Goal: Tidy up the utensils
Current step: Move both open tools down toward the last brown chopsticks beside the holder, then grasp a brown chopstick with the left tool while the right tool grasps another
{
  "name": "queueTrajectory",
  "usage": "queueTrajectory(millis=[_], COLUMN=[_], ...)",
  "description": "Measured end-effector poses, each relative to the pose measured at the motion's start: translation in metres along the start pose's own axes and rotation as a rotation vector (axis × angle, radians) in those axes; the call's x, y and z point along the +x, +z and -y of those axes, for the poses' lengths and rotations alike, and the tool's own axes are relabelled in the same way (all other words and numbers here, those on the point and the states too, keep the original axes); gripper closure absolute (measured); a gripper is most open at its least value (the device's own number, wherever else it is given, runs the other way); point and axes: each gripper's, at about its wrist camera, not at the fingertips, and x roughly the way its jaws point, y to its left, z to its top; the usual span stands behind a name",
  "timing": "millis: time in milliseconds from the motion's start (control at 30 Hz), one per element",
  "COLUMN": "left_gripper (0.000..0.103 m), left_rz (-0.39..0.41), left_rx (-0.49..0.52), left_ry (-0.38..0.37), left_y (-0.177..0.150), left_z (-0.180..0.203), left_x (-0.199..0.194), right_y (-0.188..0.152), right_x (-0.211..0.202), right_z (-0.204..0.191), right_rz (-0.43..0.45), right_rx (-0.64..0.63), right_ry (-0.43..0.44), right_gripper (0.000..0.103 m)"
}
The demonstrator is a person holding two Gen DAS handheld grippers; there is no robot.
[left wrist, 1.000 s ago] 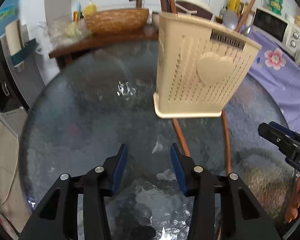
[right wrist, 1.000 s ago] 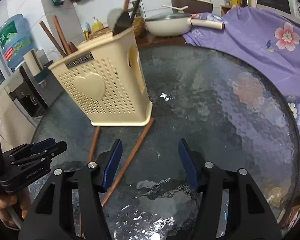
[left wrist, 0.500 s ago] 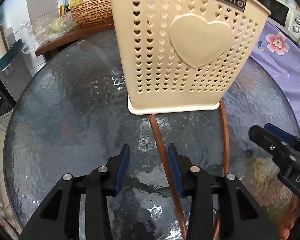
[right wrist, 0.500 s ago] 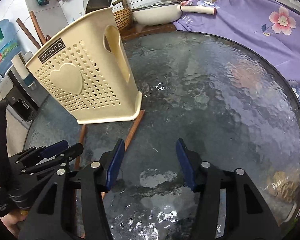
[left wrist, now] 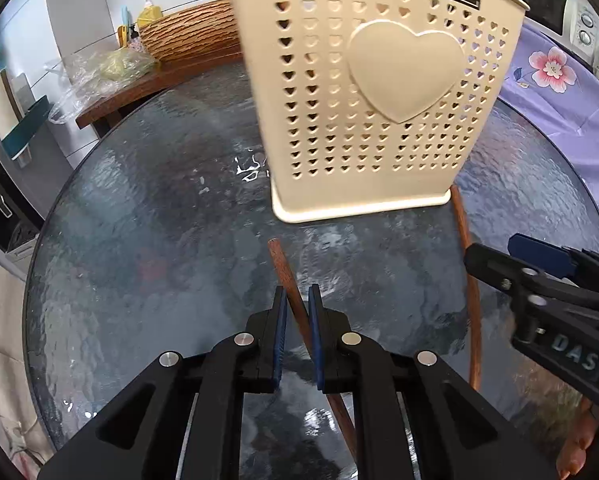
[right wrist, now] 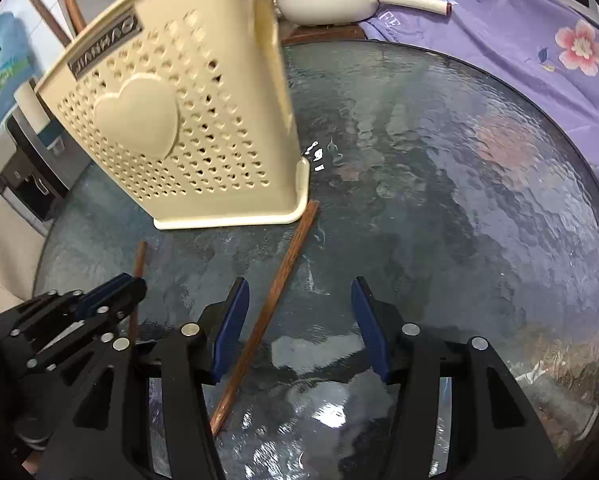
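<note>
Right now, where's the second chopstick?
Right wrist view: it lies on the glass table, inside the open right gripper, running up to the holder's corner.

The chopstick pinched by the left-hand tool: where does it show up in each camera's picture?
Left wrist view: chopstick at lower centre, running between the left gripper fingers.
Right wrist view: same chopstick at lower left, mostly hidden behind that gripper.
Shared landmark: the cream utensil holder with its raised heart.
</note>
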Motion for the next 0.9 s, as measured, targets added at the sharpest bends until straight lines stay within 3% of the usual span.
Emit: queueTrajectory(millis=[233, 500, 700, 900], left_gripper=[0.092, 0.093, 0.093, 0.093], left_rz=[-0.007, -0.006, -0.004, -0.001], left_rx=[-0.006, -0.005, -0.005, 0.003], left_ry=[0.003, 0.005, 0.007, 0.019], left_y=[-0.001, -0.001, -0.003, -0.004], left_z=[-0.016, -0.02, -0.019, -0.014], left_x=[0.001, 0.002, 0.001, -0.001], right_y=[0.001, -0.002, -0.006, -0.011], right_x=[0.004, 0.008, 0.006, 0.001], right_z=[-0.016, -0.037, -0.042, -0.039], right_rz=[-0.006, 0.001, -0.003, -0.007], right_rx=[-0.043, -0.12, -0.139, -0.124], right_ry=[-0.057, -0.137, -0.133, -0.119], right_gripper=[0.052, 0.072, 0.09, 0.091])
